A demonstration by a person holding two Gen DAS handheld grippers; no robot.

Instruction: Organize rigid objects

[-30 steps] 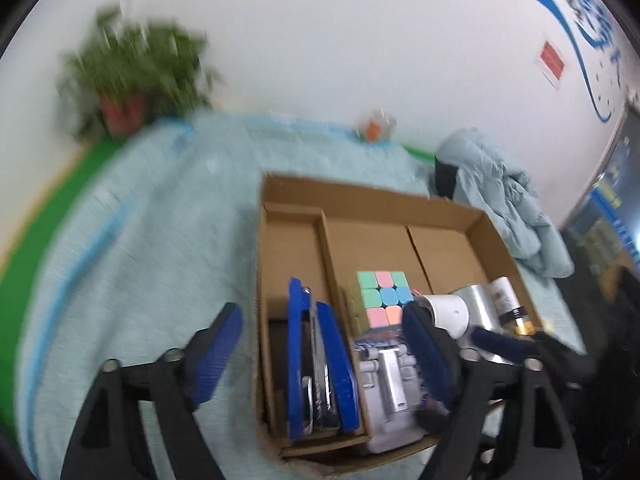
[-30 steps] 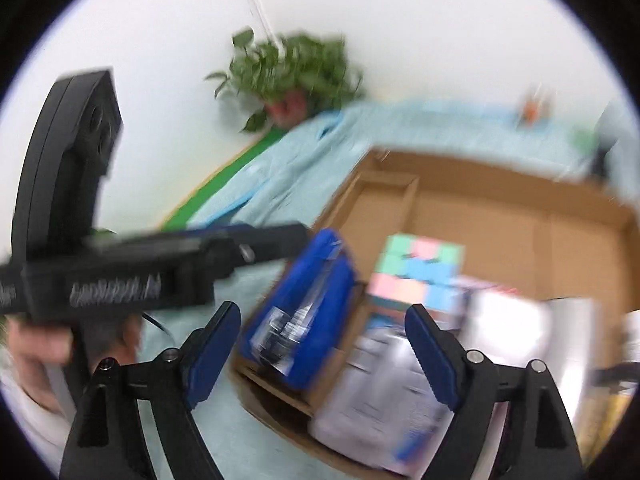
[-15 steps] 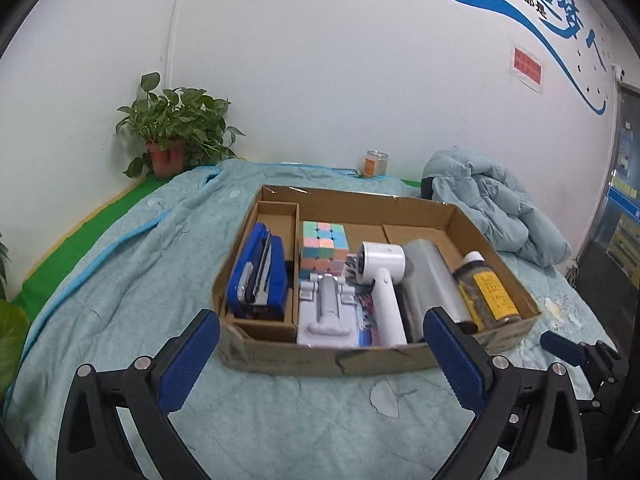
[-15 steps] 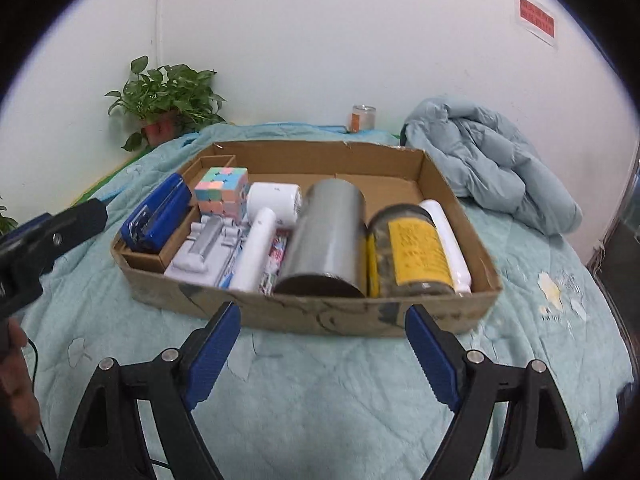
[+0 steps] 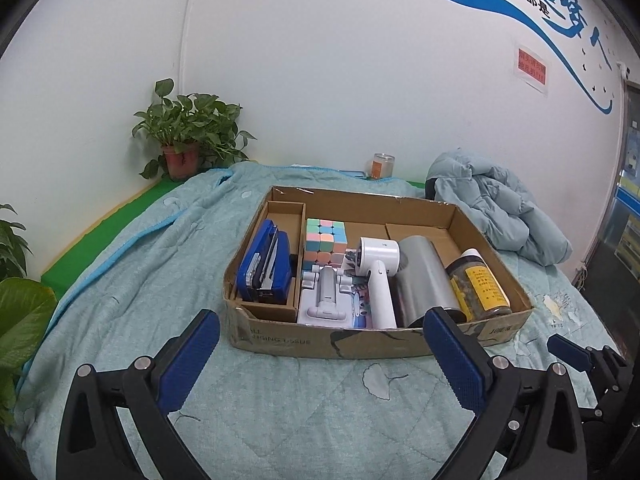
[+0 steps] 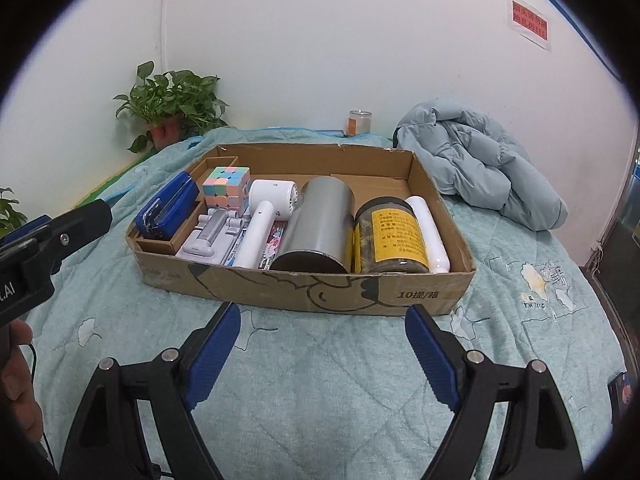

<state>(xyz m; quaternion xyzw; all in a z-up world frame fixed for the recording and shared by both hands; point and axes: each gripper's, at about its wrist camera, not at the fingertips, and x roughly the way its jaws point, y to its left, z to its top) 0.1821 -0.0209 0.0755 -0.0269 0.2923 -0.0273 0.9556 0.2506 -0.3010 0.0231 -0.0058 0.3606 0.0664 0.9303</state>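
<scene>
A cardboard box (image 5: 360, 342) (image 6: 304, 286) sits on a teal quilt. In it lie a blue stapler (image 5: 266, 268) (image 6: 168, 210), a pastel puzzle cube (image 5: 325, 240) (image 6: 226, 186), a grey phone stand (image 5: 326, 300) (image 6: 214, 236), a white handheld fan (image 5: 378, 270) (image 6: 264, 212), a steel cylinder (image 5: 426, 276) (image 6: 320, 224), a yellow-labelled jar (image 5: 480, 286) (image 6: 390, 236) and a white tube (image 6: 428, 228). My left gripper (image 5: 320, 354) and right gripper (image 6: 322, 346) are both open and empty, in front of the box's near wall.
A light blue padded jacket (image 5: 496, 204) (image 6: 476, 164) lies right of the box. A potted plant (image 5: 188, 136) (image 6: 168, 104) and a small glass jar (image 5: 383, 165) (image 6: 359, 122) stand at the wall. More leaves (image 5: 20, 312) are at the left edge.
Both grippers have pulled back from over the box to a spot in front of it, then stayed almost still. Both remain open and empty.
</scene>
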